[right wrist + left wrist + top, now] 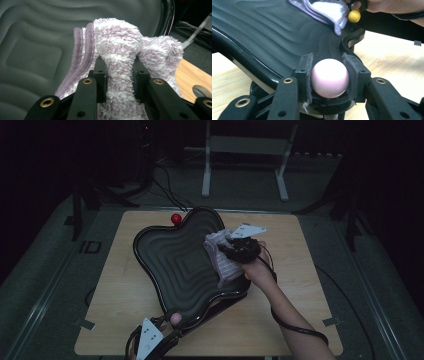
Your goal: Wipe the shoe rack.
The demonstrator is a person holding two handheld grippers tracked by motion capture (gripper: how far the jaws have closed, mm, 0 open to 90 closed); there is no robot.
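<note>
Right tool point(120, 72) clamped on fuzzy cloth point(117, 50), wiping black tray point(165, 255); left tool point(329, 77) clamped on pink knob point(330, 78). Risk: hard wiping twists tray, knob slips free.

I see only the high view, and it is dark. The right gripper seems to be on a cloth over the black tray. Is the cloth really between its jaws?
Observer: Yes. In the right gripper view the right gripper is shut on the fluffy purple-and-white cloth, bunched between both pads.

Operator: And the left gripper at the tray's near end, what does it hold?

Observer: The left gripper clamps a pale pink ball that sits at the rim of the black tray.

Operator: Is there any other ball that I miss, besides the red one at the far edge?

Observer: Yes, a small yellow ball at the tray's edge next to the cloth, seen in the left gripper view.
</note>
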